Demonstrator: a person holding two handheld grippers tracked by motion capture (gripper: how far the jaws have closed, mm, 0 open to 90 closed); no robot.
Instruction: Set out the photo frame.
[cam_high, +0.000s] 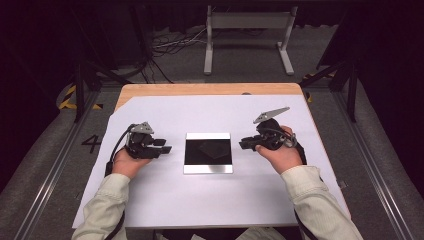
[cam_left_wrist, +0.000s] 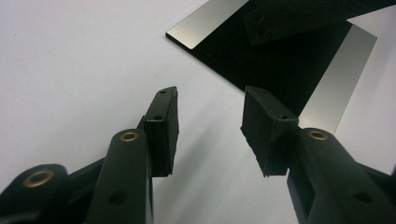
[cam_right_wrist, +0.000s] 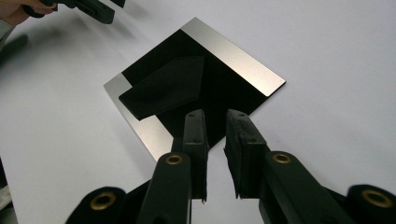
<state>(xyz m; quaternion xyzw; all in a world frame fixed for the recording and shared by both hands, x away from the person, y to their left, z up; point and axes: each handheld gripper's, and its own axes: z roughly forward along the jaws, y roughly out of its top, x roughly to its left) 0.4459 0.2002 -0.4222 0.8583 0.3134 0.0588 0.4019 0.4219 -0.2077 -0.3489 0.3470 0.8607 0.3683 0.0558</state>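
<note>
A square mirror plate lies flat at the middle of the white sheet; its face reflects black between bright silver strips. My left gripper rests just left of it, pointing at its left edge, jaws wide open and empty. The left gripper view has the plate ahead of that gripper. My right gripper is held close to the plate's right edge. In the right gripper view its jaws stand a narrow gap apart with nothing between them, hovering over a corner of the plate.
The white sheet covers most of a wooden table. Beyond the far edge are a dark floor, loose cables and a grey metal stand. The left gripper appears at the top left of the right gripper view.
</note>
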